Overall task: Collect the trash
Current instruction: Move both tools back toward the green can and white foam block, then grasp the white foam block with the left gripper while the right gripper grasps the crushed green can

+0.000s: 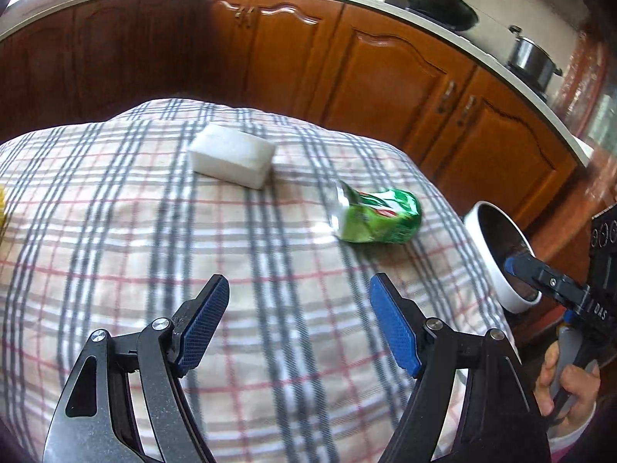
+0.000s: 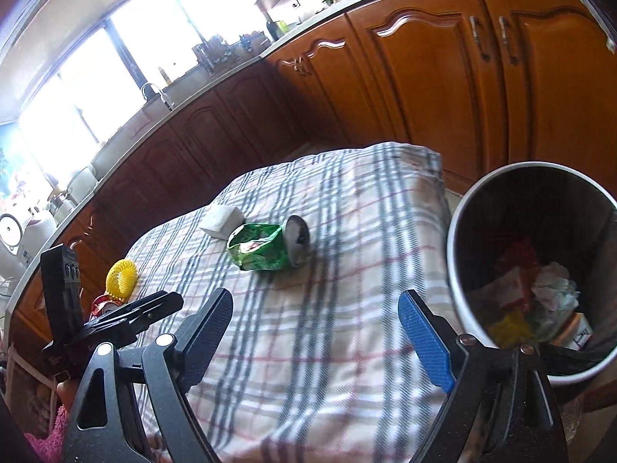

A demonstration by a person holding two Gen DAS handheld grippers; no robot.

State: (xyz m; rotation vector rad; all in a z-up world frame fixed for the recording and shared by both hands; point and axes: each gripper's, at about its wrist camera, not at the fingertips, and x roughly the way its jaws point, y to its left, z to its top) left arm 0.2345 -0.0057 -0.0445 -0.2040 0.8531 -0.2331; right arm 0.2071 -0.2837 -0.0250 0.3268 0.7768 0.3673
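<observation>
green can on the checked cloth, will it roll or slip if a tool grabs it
The green can is crushed and creased, so it probably weighs little and may dent further under the pads. Lying on its side, its flattened body likely resists rolling. The soft checked cloth probably also slows sliding.

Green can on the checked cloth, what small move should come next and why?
Probably ease the open, empty right gripper forward to straddle the crushed green can. It lies on its side, untouched, straight ahead of those fingers, and the trash bin with rubbish already inside stands just to its right.
</observation>
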